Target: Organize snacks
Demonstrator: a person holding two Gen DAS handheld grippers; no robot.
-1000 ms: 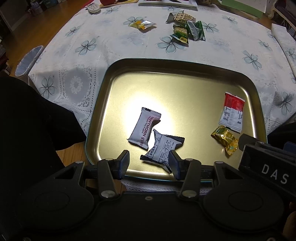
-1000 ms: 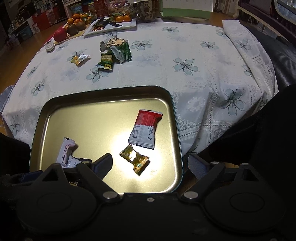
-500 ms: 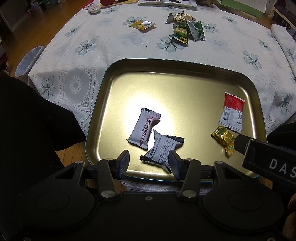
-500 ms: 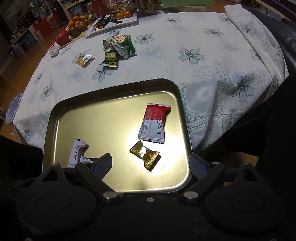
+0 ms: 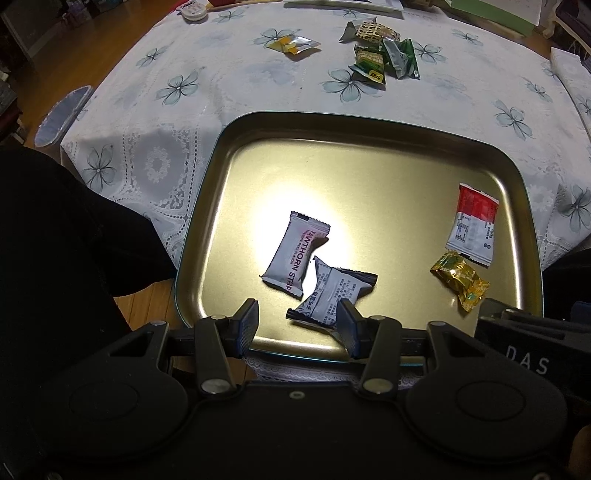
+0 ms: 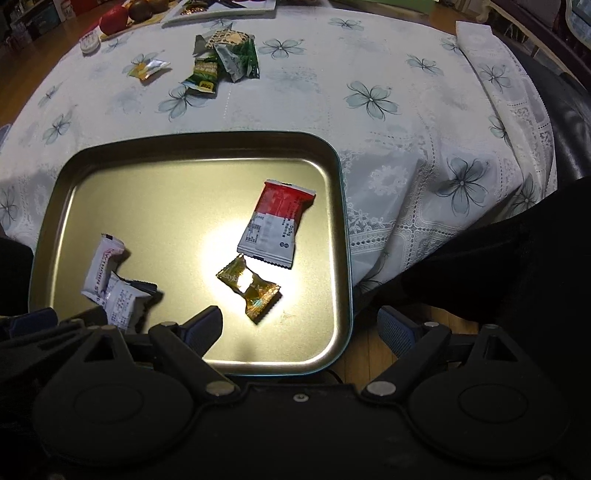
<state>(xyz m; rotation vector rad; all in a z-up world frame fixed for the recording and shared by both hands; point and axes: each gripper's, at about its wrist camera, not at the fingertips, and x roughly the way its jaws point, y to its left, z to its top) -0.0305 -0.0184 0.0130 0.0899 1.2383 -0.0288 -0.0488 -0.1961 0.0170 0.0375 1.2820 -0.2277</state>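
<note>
A gold metal tray (image 5: 369, 158) (image 6: 207, 151) sits at the table's near edge. In it lie a white Hawthorn Strip packet (image 5: 295, 253) (image 6: 101, 267), a white and black packet (image 5: 334, 291) (image 6: 123, 299), a red and white packet (image 5: 472, 225) (image 6: 277, 221) and a gold-wrapped candy (image 5: 460, 278) (image 6: 249, 290). My left gripper (image 5: 297, 326) is open and empty above the tray's near rim, by the white and black packet. My right gripper (image 6: 299, 328) is wide open and empty above the tray's near right corner.
Farther back on the flowered tablecloth (image 5: 258, 92) lie a pile of green snack packets (image 5: 384, 55) (image 6: 225, 59) and a yellow packet (image 5: 293, 44) (image 6: 147, 68). A fruit board with an apple (image 6: 114, 18) stands at the far edge. Dark clothing flanks both sides.
The right gripper has shifted to the right and forward over the tray's near right corner. The left gripper has stayed almost still. No snack has moved.
</note>
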